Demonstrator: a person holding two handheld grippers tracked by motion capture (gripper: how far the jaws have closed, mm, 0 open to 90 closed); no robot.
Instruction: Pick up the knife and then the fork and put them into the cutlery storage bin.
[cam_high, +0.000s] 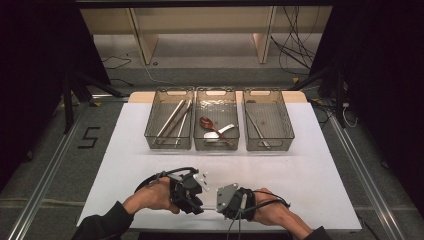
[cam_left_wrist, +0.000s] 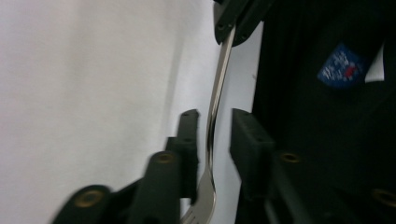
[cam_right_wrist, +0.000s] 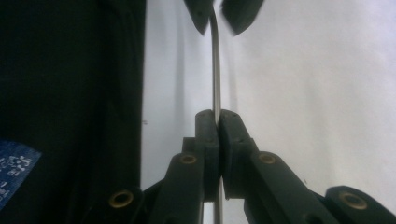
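White tabletop (cam_high: 125, 165) is carrying the whole scene. Nearest, two grippers are facing each other: the right gripper (cam_right_wrist: 217, 122) is clamping one metal fork (cam_right_wrist: 216, 70) by its handle, while the left gripper (cam_left_wrist: 214, 135) is standing with jaws apart around the fork's neck, pads clear. Beyond them, three bins (cam_high: 216, 93) are sitting side by side; the high view alone is showing their utensils.

"5" (cam_high: 88, 137) on the floor
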